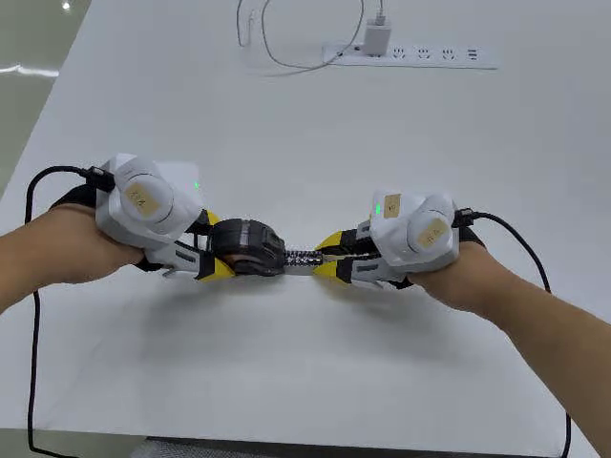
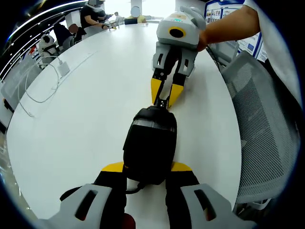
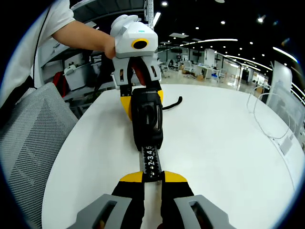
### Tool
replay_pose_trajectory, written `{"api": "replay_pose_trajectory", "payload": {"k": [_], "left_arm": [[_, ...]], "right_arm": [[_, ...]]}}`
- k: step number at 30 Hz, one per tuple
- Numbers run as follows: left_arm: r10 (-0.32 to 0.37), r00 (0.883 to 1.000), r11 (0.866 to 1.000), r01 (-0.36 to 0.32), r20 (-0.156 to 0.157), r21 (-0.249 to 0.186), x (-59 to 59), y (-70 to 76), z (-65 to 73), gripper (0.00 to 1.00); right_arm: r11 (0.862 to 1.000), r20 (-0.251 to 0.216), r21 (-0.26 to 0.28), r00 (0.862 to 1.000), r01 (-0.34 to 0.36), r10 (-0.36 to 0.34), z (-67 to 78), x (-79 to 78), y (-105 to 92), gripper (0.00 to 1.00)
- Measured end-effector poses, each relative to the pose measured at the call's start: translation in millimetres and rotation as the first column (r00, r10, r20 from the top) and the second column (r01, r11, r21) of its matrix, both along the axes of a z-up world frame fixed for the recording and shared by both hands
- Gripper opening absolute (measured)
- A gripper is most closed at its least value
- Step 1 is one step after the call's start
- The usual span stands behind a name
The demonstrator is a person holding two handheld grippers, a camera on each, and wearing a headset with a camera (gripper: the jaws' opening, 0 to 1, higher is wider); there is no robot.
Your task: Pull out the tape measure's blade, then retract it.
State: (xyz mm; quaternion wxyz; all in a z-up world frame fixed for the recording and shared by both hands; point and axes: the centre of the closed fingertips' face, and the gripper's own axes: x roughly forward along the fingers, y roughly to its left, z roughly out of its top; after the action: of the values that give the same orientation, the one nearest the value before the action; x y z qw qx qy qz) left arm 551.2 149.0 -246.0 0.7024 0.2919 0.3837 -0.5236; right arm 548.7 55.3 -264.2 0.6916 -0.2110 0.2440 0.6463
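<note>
Bright even light; fisheye edges perhaps blurred.

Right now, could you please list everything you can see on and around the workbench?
table: one, white, under everything
tape measure: one, black and grey, mid-table, gripped
blade: one, dark with white numbers, short stretch pulled out
power strip: one, white, far table edge
charger: one, white, plugged into the power strip
cable: one, white, looped beside the power strip
mesh chair: one, grey, beside the table
left gripper: one, white with yellow-tipped jaws, shut on the tape measure
right gripper: one, same colours, shut on the blade
</note>
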Motion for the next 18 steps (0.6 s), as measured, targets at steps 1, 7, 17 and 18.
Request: {"api": "replay_pose_trajectory", "payload": {"k": [1,7,17,18], "left_arm": [[0.0,1.0,1.0,0.0,-0.001,0.001,-0.2,0.2,0.1,0.26],[-0.002,1.0,1.0,0.002,-0.005,0.006,0.3,0.3,-0.4,0.26],[-0.003,1.0,1.0,0.003,-0.008,0.006,-0.7,-0.2,-0.1,0.26],[-0.003,1.0,1.0,0.003,-0.008,0.007,-0.7,-0.3,-0.1,0.26]], "right_arm": [[1.0,-0.001,-0.001,1.0,0.0,0.0,0.0,-0.2,-1.1,0.08],[1.0,-0.001,-0.006,1.0,0.008,-0.008,-0.1,0.4,-7.3,0.08],[1.0,-0.002,-0.014,1.0,0.019,-0.019,0.2,-0.2,-17.6,0.08],[1.0,-0.001,-0.015,1.0,0.019,-0.019,0.1,-0.1,-18.3,0.08]]}}
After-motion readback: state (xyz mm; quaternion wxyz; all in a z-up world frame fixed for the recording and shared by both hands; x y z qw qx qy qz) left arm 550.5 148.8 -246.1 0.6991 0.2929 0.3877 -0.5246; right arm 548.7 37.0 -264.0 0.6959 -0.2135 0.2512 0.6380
